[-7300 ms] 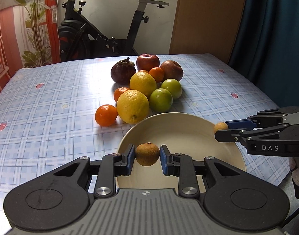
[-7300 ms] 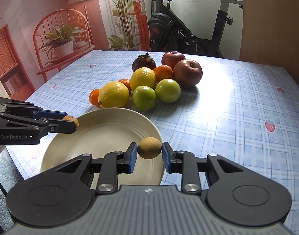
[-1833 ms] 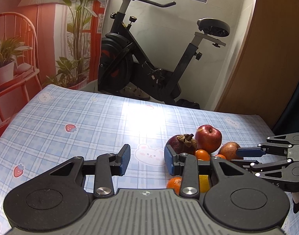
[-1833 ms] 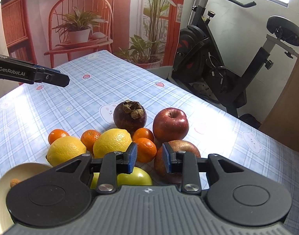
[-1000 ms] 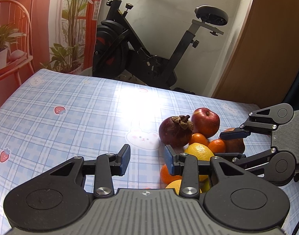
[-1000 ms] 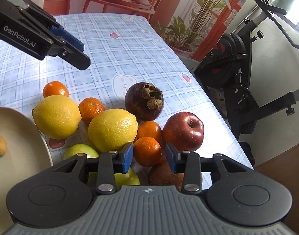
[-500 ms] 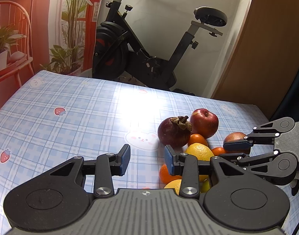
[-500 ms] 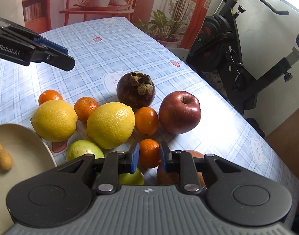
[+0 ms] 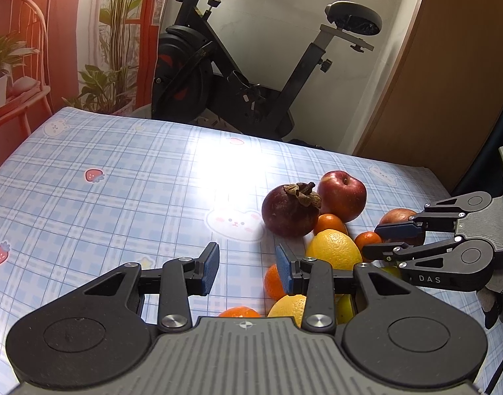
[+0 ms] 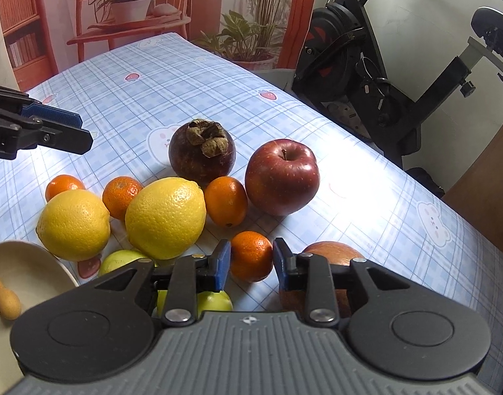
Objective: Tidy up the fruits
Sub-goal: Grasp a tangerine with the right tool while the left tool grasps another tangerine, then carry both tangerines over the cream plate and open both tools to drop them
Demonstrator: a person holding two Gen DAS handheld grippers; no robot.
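My right gripper (image 10: 251, 260) holds a small tangerine (image 10: 251, 253) at the near edge of the fruit pile. Its jaws are opening slightly, but both blue pads still touch the tangerine's sides. In the left wrist view the same gripper (image 9: 380, 241) reaches in from the right, with the tangerine (image 9: 366, 239) at its tips. My left gripper (image 9: 245, 263) hovers open and empty over the tablecloth, left of the pile. Two lemons (image 10: 166, 217), a mangosteen (image 10: 202, 151) and a red apple (image 10: 281, 177) lie beyond. A cream plate (image 10: 31, 270) at lower left holds small brown longans (image 10: 8, 302).
More tangerines (image 10: 121, 196), green apples (image 10: 119, 260) and a second apple (image 10: 330, 250) crowd around the held fruit. The checked tablecloth (image 9: 119, 191) stretches away left of the pile. An exercise bike (image 9: 238, 75) stands past the table's far edge.
The right gripper has rolled level and closed on the tangerine, which earlier sat loose between wider jaws. The left gripper has kept still and open.
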